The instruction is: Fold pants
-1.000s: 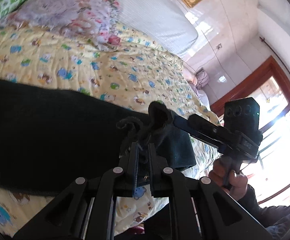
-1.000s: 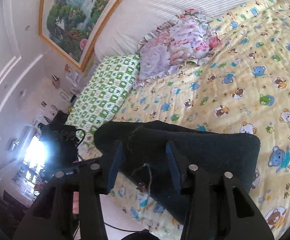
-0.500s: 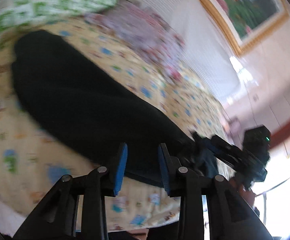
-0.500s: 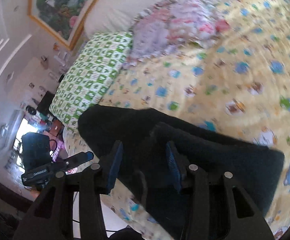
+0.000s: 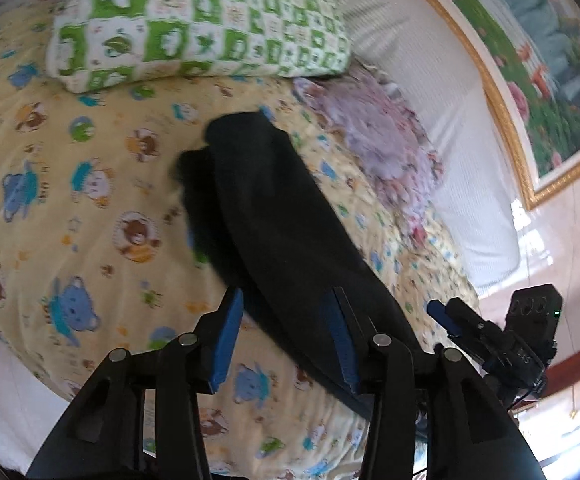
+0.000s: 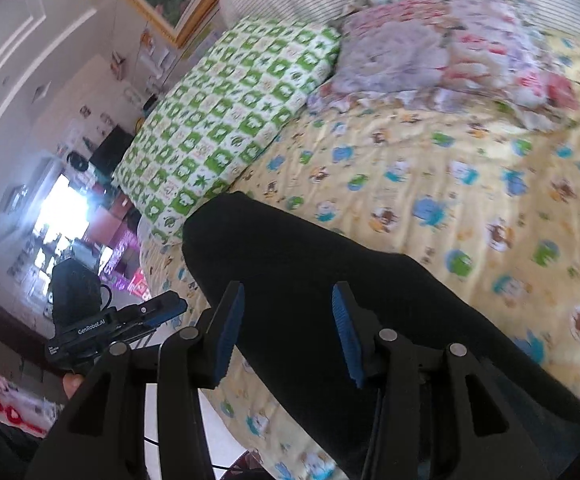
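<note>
Both tools empty, jaws apart: left gripper (image 5: pixel 286 336) and right gripper (image 6: pixel 288 332) hover over the black pants (image 5: pixel 286 240), a long strip on the bedspread (image 5: pixel 90 208) running toward the green pillow (image 5: pixel 194 20). A second ago both were clamped on one end; that's now let go. Lengthwise fold looks done (edges blurred); next, regrip an end and fold across.

The left claw (image 5: pixel 286 336) stands open above the bed (image 5: pixel 70 208) — its blue pads hold nothing. The black pants (image 5: pixel 282 240) lie as a long strip on the yellow bear-print cover. The right claw (image 5: pixel 445 316) is near their lower end. A green checked pillow (image 5: pixel 194 20) lies beyond.
</note>
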Demonstrator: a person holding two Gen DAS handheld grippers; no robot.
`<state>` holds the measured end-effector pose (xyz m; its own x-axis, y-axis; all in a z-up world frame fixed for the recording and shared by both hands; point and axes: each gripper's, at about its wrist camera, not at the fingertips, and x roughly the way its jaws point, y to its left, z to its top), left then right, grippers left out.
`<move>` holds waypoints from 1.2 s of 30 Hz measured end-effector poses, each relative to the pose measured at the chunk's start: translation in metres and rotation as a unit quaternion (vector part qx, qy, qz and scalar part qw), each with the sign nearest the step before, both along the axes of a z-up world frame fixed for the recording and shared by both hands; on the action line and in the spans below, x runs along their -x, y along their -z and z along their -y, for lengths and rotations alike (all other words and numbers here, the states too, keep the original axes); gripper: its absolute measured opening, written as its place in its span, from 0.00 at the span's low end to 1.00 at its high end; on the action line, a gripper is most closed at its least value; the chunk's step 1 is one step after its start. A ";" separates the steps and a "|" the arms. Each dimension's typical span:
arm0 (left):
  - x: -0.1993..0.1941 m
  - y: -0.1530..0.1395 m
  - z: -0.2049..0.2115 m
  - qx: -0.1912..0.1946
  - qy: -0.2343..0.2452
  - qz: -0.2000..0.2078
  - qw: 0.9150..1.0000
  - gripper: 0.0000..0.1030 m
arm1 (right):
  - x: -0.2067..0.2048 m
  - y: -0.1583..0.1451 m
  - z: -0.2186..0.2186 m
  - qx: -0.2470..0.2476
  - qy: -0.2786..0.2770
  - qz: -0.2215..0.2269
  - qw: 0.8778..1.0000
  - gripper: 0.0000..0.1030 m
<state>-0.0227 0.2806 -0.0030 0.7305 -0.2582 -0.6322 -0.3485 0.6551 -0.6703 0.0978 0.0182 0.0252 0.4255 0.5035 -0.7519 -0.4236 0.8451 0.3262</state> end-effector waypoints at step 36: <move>-0.057 0.044 -0.040 0.030 -0.049 -0.047 0.997 0.15 | -0.169 0.103 -0.171 0.047 -0.205 -0.157 0.965 0.31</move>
